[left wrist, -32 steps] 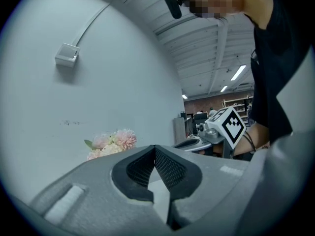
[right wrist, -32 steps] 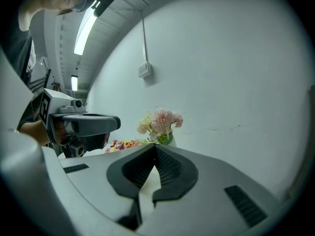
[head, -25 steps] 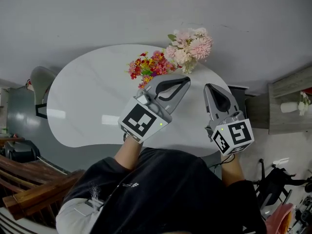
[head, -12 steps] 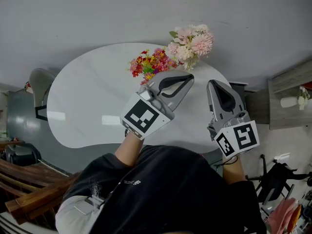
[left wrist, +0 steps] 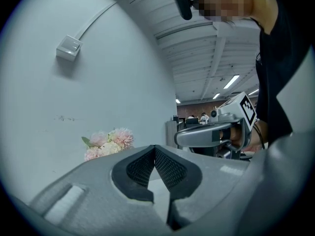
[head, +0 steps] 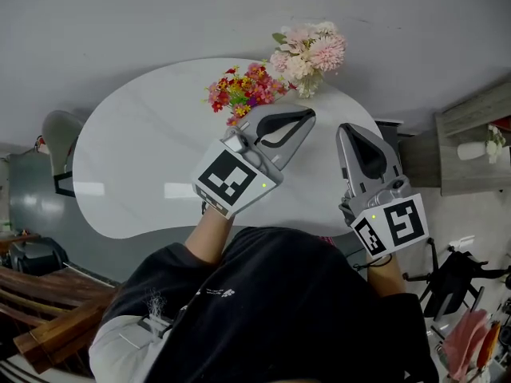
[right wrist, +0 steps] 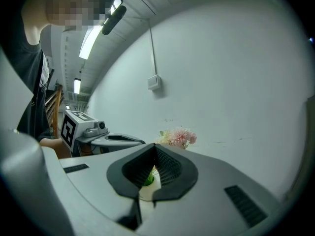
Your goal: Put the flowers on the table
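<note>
— Noting the grippers first: how are they sitting?

— Left gripper (head: pixel 306 115) is hovering over the far part of the white table (head: pixel 136 158). Its jaws are clenching tip to tip and pinching nothing. Right gripper (head: pixel 344 132) is hanging at its 3 o'clock, near but apart. Its jaws are likewise pressing together and carrying nothing. In the right gripper view a scrap of green is showing through the opening behind the closed tips. It is lying beyond the jaws, not in them.

— And the flowers?

— Two bunches are standing on the table. The red-and-yellow bunch (head: pixel 242 94) is sitting at 10 o'clock from the left gripper's tip, just beside it in the head view. I cannot tell whether they are touching. The pink bunch (head: pixel 310 48) is standing at 12 o'clock from that tip, at the table's far rim and close against the pale wall (head: pixel 120 22). The bunches are crowding each other, with the pink at 2 o'clock of the red.

— The person?

— The person in the black shirt (head: pixel 271 309) is holding both grippers out over the table's near edge, at 6 o'clock of the bunches.
</note>
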`<state>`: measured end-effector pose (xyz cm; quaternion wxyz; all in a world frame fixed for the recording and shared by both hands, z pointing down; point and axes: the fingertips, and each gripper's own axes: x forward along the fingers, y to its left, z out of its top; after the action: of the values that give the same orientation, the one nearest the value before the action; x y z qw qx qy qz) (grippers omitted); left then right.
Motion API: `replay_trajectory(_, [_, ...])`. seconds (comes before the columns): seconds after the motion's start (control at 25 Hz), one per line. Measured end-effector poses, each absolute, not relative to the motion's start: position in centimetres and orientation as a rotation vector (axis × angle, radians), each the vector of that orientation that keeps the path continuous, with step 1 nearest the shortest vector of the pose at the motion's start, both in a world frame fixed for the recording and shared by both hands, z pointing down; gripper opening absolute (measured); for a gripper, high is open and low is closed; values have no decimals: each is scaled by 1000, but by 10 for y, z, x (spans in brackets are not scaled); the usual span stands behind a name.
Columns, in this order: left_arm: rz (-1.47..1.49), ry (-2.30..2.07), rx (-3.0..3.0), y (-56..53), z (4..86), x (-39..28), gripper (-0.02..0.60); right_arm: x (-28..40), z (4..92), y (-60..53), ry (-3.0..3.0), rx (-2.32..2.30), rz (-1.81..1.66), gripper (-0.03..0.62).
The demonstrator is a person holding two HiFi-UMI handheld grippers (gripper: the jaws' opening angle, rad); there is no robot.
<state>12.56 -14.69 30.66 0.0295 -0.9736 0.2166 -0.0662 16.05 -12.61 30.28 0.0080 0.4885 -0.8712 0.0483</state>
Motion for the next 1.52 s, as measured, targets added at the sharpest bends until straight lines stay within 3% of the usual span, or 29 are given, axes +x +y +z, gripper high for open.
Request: replay_trajectory(1.52, [-436, 563, -2991, -130, 346, 90, -2, 137, 319, -104, -2730, 1460, 273, 11])
